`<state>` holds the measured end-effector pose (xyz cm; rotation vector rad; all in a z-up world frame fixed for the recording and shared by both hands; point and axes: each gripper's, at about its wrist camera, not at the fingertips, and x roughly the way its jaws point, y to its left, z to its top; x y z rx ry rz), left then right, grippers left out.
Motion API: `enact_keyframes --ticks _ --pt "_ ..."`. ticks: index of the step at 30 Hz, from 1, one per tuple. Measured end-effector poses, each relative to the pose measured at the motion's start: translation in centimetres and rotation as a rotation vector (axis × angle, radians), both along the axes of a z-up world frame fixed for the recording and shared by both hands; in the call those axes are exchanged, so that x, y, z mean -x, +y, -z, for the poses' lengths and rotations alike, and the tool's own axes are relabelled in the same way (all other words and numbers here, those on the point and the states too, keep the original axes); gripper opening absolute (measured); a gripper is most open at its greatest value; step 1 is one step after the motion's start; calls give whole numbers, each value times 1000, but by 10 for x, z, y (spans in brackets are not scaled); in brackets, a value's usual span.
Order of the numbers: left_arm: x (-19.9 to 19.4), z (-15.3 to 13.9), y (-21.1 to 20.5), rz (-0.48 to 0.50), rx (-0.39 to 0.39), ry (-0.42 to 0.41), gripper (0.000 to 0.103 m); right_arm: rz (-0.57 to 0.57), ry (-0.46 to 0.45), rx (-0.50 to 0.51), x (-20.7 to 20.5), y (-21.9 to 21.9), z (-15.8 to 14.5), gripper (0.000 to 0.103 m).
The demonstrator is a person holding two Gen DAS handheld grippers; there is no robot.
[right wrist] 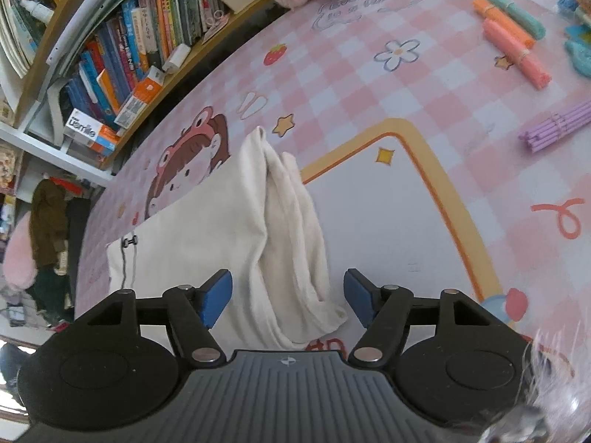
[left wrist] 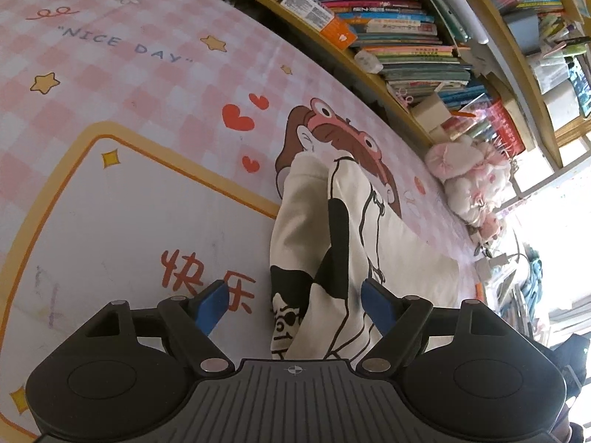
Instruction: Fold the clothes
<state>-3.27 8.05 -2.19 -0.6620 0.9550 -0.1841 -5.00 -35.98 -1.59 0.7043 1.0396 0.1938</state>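
Blue-padded fingers of the left gripper stand wide apart and tilt down toward the desk, with a cream garment lying between them; the pads do not press on it. It bears black patches and line drawing, and stretches away from the gripper across a pink checked desk mat printed with "NICE DAY", stars, hearts and a cartoon child in a frog hat. The right gripper also slopes downward with its jaws parted, the bunched, folded edge of the garment running up between the pads without touching either. Along the mat's far side runs a wooden bookshelf packed with books, and pink plush toys sit against it near the garment's far end. In the right wrist view, bundles of coloured sticks and a purple bundle lie well apart from the cloth. Nothing lies on the mat between either gripper and the cloth.
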Motion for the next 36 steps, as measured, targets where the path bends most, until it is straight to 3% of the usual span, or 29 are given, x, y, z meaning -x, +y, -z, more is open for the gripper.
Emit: enact_keyframes --ticks 6,9,12,14,16,18,19,23,27,32,36 --pt "-4 1 -3 -10 13 1 80 -80 -7 5 -11 11 0 65" --pt "-7 2 -7 5 15 -3 78 -120 -26 55 -15 20 -2 63" --pt "-9 1 -14 26 5 -12 78 -187 -53 174 -15 38 -6 45" --pt "-9 0 -19 37 -13 -12 68 -208 -62 206 -15 46 -7 33" --pt "-8 -1 -24 38 -40 -6 50 -208 -83 220 -11 50 -9 23" --pt "-4 -9 -29 34 -79 -28 31 -226 -132 268 -5 56 -17 20" --pt "-1 -16 -33 43 -103 -54 29 -244 -170 305 0 61 -23 19" --pt "4 -32 -47 93 -186 -113 29 -268 -288 331 15 67 -35 18" --pt "-1 -19 -31 45 -98 -48 31 -202 -178 240 5 51 -20 20" --pt "-12 -7 -20 53 -12 15 50 -136 -62 137 -6 31 -7 39" --pt "-21 4 -16 27 61 45 57 -116 -29 75 -13 25 -1 41"
